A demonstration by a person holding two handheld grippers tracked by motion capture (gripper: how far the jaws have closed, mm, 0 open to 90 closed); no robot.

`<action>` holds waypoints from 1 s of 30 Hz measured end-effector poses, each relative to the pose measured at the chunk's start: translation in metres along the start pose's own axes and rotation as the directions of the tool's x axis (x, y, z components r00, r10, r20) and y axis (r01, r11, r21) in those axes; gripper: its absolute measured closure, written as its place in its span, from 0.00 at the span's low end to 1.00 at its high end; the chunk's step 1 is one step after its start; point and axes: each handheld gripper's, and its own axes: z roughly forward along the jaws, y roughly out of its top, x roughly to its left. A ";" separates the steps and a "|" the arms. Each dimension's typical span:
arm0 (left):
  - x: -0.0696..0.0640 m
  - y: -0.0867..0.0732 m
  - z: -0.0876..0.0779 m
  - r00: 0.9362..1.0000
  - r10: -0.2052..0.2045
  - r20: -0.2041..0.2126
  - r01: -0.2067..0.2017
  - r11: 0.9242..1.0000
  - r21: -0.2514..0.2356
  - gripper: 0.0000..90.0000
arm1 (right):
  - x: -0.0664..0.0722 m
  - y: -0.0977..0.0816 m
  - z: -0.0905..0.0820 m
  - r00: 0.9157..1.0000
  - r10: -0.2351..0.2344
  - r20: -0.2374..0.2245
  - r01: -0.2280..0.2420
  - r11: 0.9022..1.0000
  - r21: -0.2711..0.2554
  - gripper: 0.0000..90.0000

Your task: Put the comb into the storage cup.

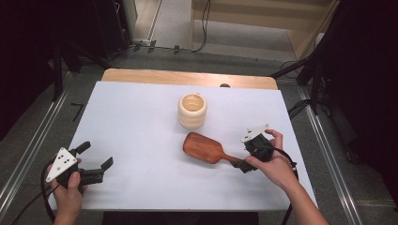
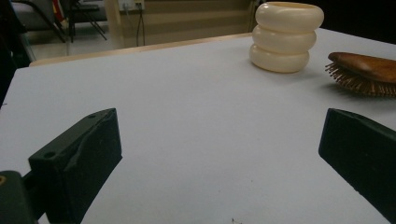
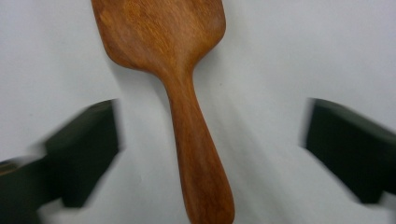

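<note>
1. Nearest the person, at the front left of the white worktop (image 1: 141,122), the left claw (image 1: 96,159) rests in the person's left hand (image 1: 69,187). Its jaws stand wide apart with nothing between them, released. In the left gripper view they frame bare worktop.

2. At the front right, the right claw (image 1: 243,165) sits in the person's right hand (image 1: 274,164), with the grey three-cornered plate (image 1: 254,132) on top of it. This claw is released too: the right gripper view shows its jaws (blurred) spread well to either side of the handle, touching neither side of it.

3. The wooden hairbrush (image 1: 209,150) lies flat on the worktop, a little right of the middle. Its handle (image 3: 198,158) points toward the right claw and runs between the open jaws. Its broad paddle head (image 1: 202,147) points away toward the centre, bristles down (they show under its edge in the left gripper view).

4. Farther back, just beyond the brush head and apart from it, stands a cream ribbed cup (image 1: 192,110), upright with its mouth open to the top.

5. Behind that, the bare wooden edge (image 1: 187,77) of the worktop shows past the white surface.
</note>
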 end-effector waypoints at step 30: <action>0.000 0.000 0.000 1.000 0.001 0.001 -0.001 1.000 0.001 0.00 | 0.013 0.032 0.049 0.988 -0.107 -0.114 0.131 0.966 0.223 0.65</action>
